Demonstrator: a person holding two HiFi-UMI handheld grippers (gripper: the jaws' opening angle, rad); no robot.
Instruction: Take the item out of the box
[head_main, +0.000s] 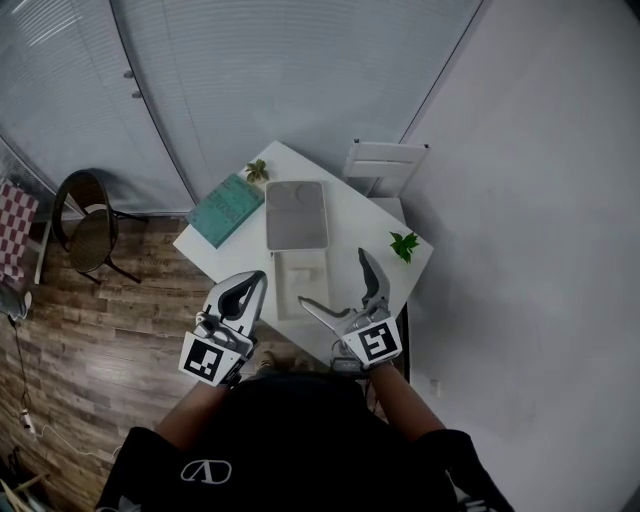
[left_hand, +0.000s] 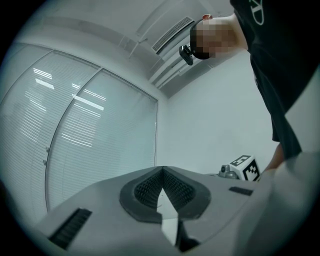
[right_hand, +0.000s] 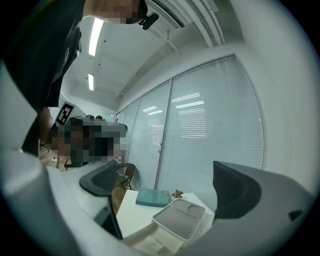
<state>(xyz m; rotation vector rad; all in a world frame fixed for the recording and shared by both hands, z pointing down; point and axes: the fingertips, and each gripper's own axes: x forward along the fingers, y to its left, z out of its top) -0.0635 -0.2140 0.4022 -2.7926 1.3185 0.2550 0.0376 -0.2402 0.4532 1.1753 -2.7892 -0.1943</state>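
Observation:
A white open box (head_main: 298, 285) lies on the small white table (head_main: 350, 225), with its grey lid (head_main: 296, 215) flat just beyond it. What is inside the box is pale and hard to make out. My right gripper (head_main: 333, 277) hovers open over the box's right side with nothing between its jaws. In the right gripper view the right gripper (right_hand: 167, 192) frames the lid (right_hand: 180, 219) and the box (right_hand: 150, 244) below. My left gripper (head_main: 256, 278) is shut and empty at the box's left edge. In its own view the left gripper (left_hand: 162, 186) points up at a wall and the blinds.
A teal book (head_main: 226, 208) and a small plant (head_main: 257, 170) sit at the table's far left; another plant (head_main: 405, 244) is at its right edge. A white chair (head_main: 385, 165) stands behind the table and a dark chair (head_main: 90, 228) on the wooden floor to the left.

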